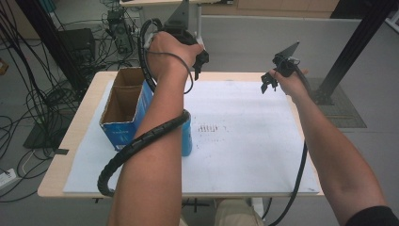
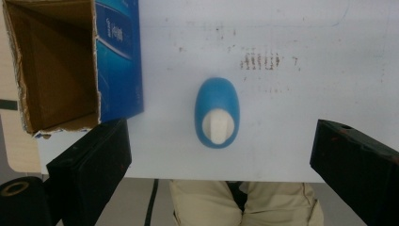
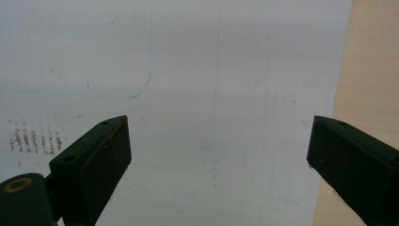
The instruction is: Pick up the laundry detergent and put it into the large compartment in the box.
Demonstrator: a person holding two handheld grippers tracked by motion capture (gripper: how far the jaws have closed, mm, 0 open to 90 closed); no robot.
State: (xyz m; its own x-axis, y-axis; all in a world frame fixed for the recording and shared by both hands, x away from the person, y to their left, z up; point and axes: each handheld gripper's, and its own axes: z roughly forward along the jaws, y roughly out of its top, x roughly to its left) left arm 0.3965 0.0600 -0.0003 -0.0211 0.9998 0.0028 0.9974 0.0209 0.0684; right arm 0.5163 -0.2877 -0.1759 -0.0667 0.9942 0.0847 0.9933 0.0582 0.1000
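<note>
A blue bottle (image 2: 217, 113) with a white cap stands upright on the white sheet (image 2: 306, 56), seen from straight above in the left gripper view. My left gripper (image 2: 221, 136) hangs high over it, open, nothing between its jaws. In the high view the left gripper (image 1: 199, 62) is held above the table's far edge, and my forearm hides most of the bottle (image 1: 187, 139). An open blue cardboard box (image 1: 124, 106) stands just left of the bottle. My right gripper (image 1: 268, 84) hovers open over the sheet's far right part; the right gripper (image 3: 219, 127) has bare sheet beneath it.
A patch of dark smudges (image 1: 208, 128) marks the sheet's middle. The wooden table edge (image 3: 371, 70) runs along the sheet's right side. Cables (image 1: 28, 108) lie on the floor at the left, and a black frame post (image 1: 350, 52) stands at the far right.
</note>
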